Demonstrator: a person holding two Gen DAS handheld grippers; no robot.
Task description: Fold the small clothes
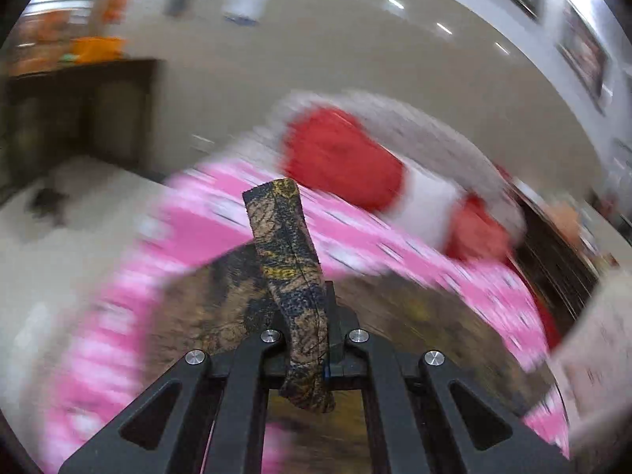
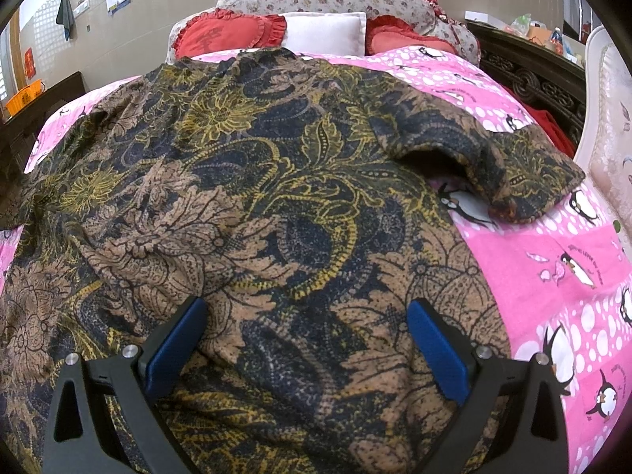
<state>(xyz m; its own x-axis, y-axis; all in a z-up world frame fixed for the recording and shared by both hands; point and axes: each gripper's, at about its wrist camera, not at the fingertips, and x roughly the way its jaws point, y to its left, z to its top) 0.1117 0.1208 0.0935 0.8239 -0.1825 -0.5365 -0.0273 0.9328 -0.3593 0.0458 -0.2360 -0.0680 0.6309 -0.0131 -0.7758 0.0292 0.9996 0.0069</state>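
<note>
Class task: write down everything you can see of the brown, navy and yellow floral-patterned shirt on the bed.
The brown, navy and yellow floral-patterned shirt looks like thin, soft printed fabric. It lies spread and wrinkled over the pink penguin-print bedcover, one short sleeve puffed up at the right. The left gripper has its jaws shut on a hemmed edge; the right gripper is open above it.

Brown-gold floral garment (image 2: 245, 197) spread on bed, edge lifted
</note>
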